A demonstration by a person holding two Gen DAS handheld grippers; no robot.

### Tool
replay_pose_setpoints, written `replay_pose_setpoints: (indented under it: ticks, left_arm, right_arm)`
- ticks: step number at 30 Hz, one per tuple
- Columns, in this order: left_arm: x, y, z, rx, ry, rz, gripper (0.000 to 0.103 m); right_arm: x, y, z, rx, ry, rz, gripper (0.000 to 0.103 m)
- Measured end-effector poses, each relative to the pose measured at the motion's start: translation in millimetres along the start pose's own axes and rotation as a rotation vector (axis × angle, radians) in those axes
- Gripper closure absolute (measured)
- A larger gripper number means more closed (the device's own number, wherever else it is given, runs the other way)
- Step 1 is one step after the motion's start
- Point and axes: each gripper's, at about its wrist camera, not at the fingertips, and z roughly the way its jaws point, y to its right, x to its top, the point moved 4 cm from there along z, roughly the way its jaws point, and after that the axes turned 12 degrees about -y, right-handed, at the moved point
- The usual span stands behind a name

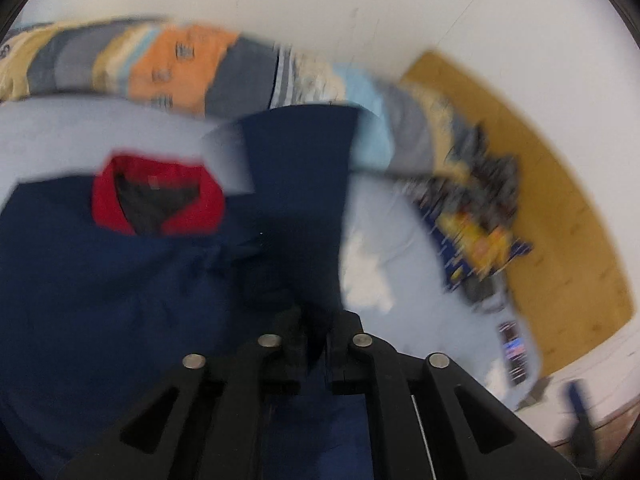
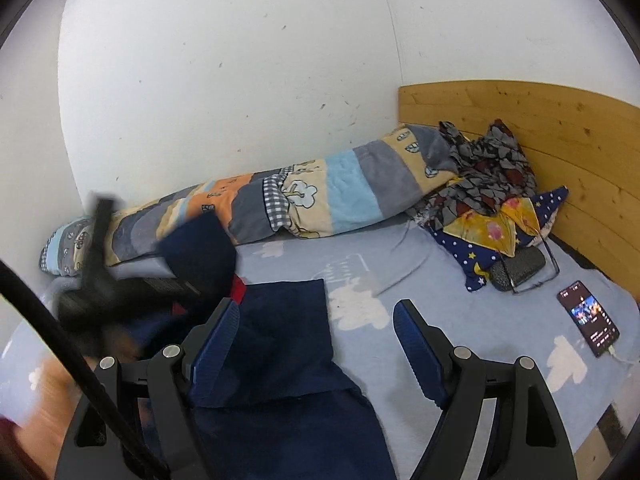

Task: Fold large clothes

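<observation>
The left wrist view is showing the left gripper (image 1: 316, 344) squeezing a fold of the dark blue shirt (image 1: 120, 280), which is hanging up in front of it. The shirt is lying on the blue bed sheet (image 2: 440, 280), with its red collar (image 1: 160, 196) showing. In the right wrist view, the right gripper (image 2: 316, 344) is standing wide open and holding nothing, with one sleeve lying between its fingers. One phone (image 2: 588, 318) is glowing nearby; its writing is too small to read.
</observation>
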Motion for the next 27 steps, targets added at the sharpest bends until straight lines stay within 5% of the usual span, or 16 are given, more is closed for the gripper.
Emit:
replay_pose_setpoints:
  ticks: [2, 4, 6, 8, 10, 12, 19, 25, 27]
  left_arm:
    - [-13, -8, 30, 0.059, -0.055, -0.007, 0.083]
    - [-28, -12, 63, 0.147, -0.128, -0.003, 0.054]
    - [-41, -24, 69, 0.166, -0.157, 0.009, 0.053]
    - [-47, -29, 56, 0.151, -0.15, 0.029, 0.052]
    - [-48, -33, 29, 0.136, -0.094, 0.064, 0.04]
    - [-46, -46, -3, 0.204, -0.011, 0.114, 0.031]
    - [-39, -148, -47, 0.53, 0.071, 0.061, 0.03]
    - [-59, -246, -35, 0.649, -0.035, -0.101, 0.029]
    - [-63, -260, -33, 0.632, -0.024, -0.101, 0.022]
  right_arm:
    - [1, 5, 0, -0.004, -0.001, 0.004, 0.019]
    - [1, 6, 1, -0.004, -0.003, 0.0, 0.019]
    - [0, 10, 2, -0.02, 0.0, 0.001, 0.019]
    - [0, 13, 4, -0.024, -0.005, 0.007, 0.019]
    - [-1, 16, 10, -0.032, -0.015, 0.018, 0.019]
    - [-2, 15, 21, -0.027, -0.043, 0.013, 0.019]
    - [-14, -26, 98, -0.046, -0.143, -0.115, 0.019]
    - [-36, -64, 181, -0.065, -0.325, -0.216, 0.029]
    - [-51, -67, 201, -0.057, -0.407, -0.217, 0.029]
